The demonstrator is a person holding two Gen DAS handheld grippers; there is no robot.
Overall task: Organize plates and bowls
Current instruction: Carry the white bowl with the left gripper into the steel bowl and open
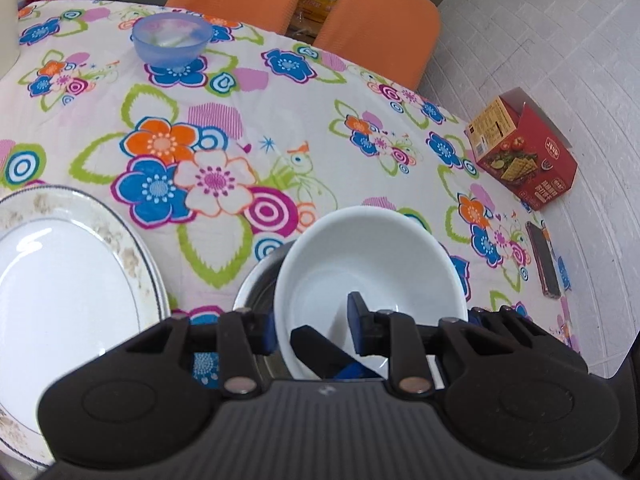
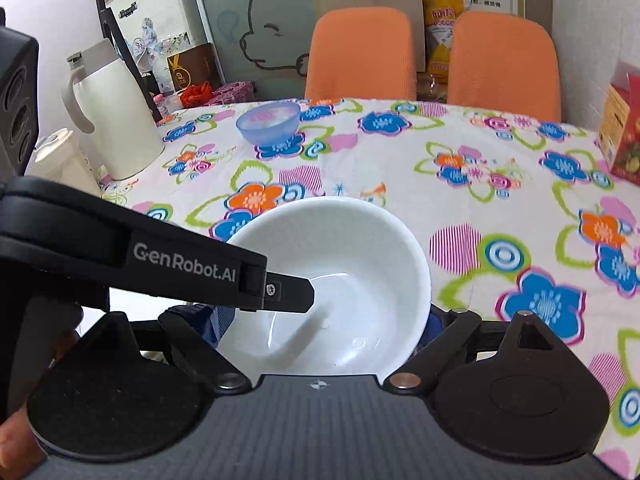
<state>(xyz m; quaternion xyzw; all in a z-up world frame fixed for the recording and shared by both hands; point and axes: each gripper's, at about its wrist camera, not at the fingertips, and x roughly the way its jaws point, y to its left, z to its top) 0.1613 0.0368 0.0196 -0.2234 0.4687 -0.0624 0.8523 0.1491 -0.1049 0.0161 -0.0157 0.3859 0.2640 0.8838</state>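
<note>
I'm at the nesting step: the white bowl [image 1: 372, 252] sits tilted in the mouth of the steel bowl [image 1: 256, 280] near the front edge of the table [image 1: 304, 120], with the plate [image 1: 60, 280] just to its left along that same edge. My left gripper [image 1: 312, 328] straddles the white bowl's near wall, one finger outside the rim and one inside. The jaws stand parted, and the inner pad looks clear of the wall, so I read it as released rather than pinching. My right gripper [image 2: 324, 320] is spread wide with the bowl between its fingers. The pads are mostly hidden behind the bowl's sides, so I cannot tell whether they press on it or only flank it. I judge the bowl is not yet level in the steel one. The next move calls for easing it down until the rims sit even, then drawing both tools out without tipping it. The small blue bowl [image 1: 172, 40], well apart by the far edge, has yet to be gathered.
</note>
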